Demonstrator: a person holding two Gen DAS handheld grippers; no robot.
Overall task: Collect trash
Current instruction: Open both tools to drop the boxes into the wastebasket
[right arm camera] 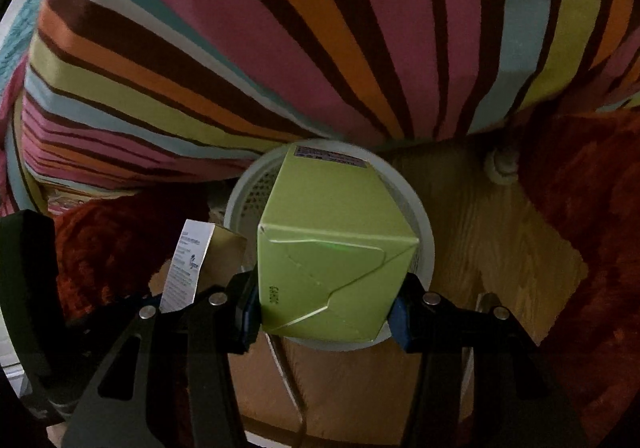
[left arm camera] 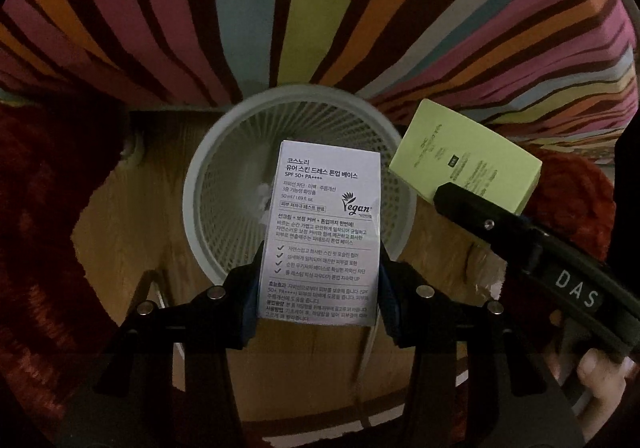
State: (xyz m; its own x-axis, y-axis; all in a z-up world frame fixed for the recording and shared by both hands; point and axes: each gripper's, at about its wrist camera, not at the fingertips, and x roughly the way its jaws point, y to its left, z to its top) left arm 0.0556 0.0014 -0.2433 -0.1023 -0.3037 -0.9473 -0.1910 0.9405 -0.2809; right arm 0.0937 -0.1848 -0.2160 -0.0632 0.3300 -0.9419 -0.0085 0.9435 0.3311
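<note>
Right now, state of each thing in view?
White box: clamped in left gripper, above the basket.
Green box: clamped in right gripper, above the basket.
Basket: upright on the wood floor, a clear wrapper inside.

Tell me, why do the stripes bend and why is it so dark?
Left wrist view: the fisheye lens curves the striped cover; light is dim, corners black, yet the print on the white box reads sharp. Right wrist view: same bending and gloom; the green box sits close and clear, the basket behind it.
</note>
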